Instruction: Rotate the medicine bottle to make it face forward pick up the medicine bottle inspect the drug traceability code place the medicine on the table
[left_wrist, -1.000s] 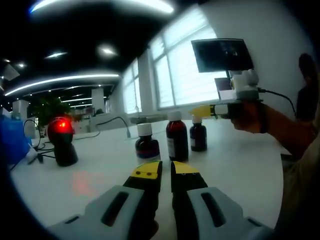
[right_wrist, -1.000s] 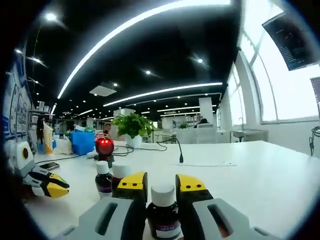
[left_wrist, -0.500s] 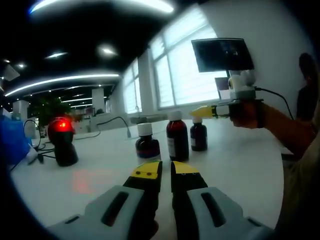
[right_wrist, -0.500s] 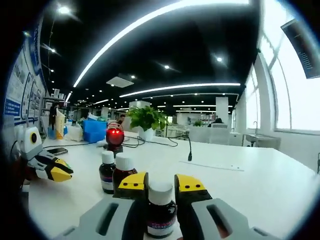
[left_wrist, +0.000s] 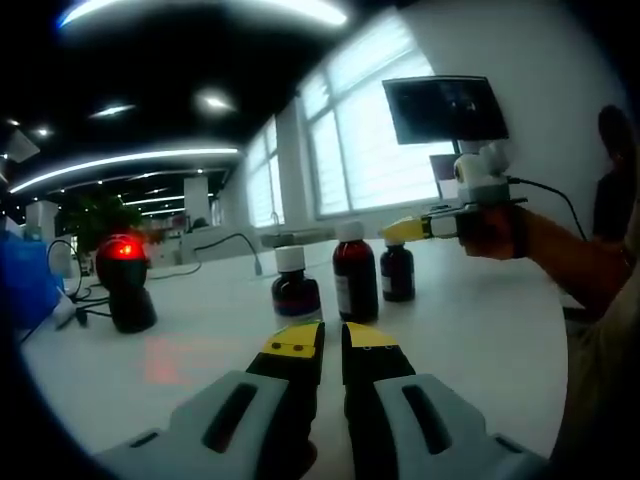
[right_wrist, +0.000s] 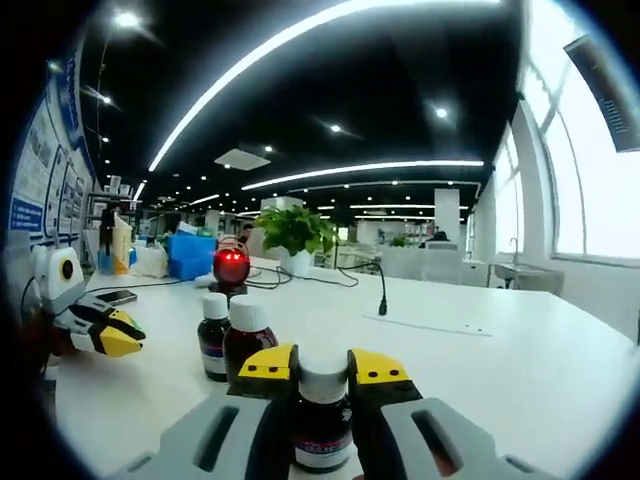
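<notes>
The right claw (right_wrist: 322, 372) grips a dark medicine bottle (right_wrist: 322, 425) with a white cap, its yellow-tipped jaws pressed against either side just below the cap. In the right gripper view, the bottle stands upright between the jaws, its label low on the body and too blurred to read. From the left gripper view, that same claw (left_wrist: 402, 229) comes in from the right, held by a hand (left_wrist: 490, 226), and its yellow tip sits at the cap of the rightmost bottle (left_wrist: 396, 267) in a row of three on the white surface (left_wrist: 480, 330).

Beside the gripped bottle stand two more: a taller bottle (left_wrist: 354, 272) next to it in the middle, and a short bottle (left_wrist: 294, 286) on the far side of that one. In the right gripper view these two (right_wrist: 246, 340) (right_wrist: 213, 335) rise just left of the gripped bottle.

Farther from the gripped bottle than the other two, a black scanner (left_wrist: 125, 283) with a glowing red light stands on the surface, and a faint red patch (left_wrist: 165, 365) lies on the surface before it.

The left claw (left_wrist: 332, 350) hovers low over the surface with its jaws nearly together and nothing between them, pointed toward the row of bottles. A potted plant (right_wrist: 295, 236) stands well behind the scanner.
</notes>
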